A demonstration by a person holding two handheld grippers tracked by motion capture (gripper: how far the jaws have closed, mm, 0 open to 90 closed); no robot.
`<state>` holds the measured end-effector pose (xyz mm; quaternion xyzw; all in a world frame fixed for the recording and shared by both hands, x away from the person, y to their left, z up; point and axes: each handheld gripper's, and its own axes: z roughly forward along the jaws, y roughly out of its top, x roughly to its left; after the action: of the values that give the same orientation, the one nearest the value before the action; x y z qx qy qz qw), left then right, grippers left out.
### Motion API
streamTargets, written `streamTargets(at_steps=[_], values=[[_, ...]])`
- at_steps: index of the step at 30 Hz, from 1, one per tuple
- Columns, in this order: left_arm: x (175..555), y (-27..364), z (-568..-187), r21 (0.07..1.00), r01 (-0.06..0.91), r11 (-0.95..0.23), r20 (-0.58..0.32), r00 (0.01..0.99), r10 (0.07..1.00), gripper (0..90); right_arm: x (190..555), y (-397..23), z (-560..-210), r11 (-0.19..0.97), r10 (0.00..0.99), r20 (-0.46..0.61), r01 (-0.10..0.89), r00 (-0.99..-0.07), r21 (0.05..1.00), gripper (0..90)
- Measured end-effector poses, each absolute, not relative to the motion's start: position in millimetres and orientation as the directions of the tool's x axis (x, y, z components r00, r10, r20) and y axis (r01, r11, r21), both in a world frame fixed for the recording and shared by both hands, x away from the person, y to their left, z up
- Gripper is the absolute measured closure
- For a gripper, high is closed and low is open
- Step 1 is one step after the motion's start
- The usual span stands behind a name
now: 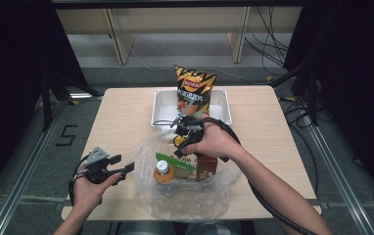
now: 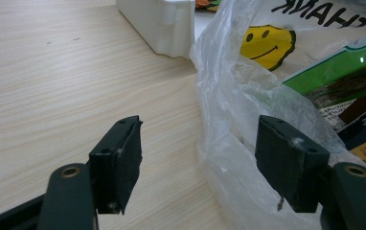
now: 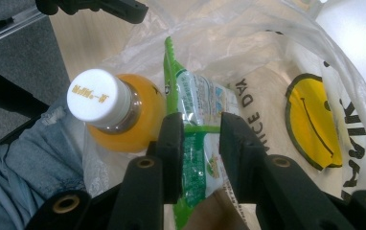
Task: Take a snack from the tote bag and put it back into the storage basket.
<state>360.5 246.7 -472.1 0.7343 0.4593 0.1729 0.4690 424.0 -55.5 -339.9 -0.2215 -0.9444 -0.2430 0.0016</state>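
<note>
Pale worktop [image 1: 126, 112] carrying tray [image 1: 161, 105], chip bag [image 1: 194, 88], plastic bag [image 1: 185, 196]. Left hand-held gripper [image 2: 198, 160] spread, straddling bag rim [image 2: 229, 120], not pinching. Right hand-held gripper [image 3: 199, 143] hovering around green packet [image 3: 190, 124] beside bottle [image 3: 119, 115], pads seemingly not yet pressing. Best closing squarely mid-packet, lifting straight, avoiding film.

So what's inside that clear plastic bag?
The plastic bag holds an orange drink bottle with a white cap, a green packet that the right gripper straddles, and a brown carton. Whatever lies beneath them is covered.
</note>
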Motion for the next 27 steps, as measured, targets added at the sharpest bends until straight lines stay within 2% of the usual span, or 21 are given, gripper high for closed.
streamTargets(at_steps=[27], values=[[360.8,246.5,-471.7,0.849,0.511,-0.136,-0.18,0.521,0.834,32.7,424.7,-39.0,-336.3,0.834,0.385,0.069,0.379,-0.92,0.4,70.2]])
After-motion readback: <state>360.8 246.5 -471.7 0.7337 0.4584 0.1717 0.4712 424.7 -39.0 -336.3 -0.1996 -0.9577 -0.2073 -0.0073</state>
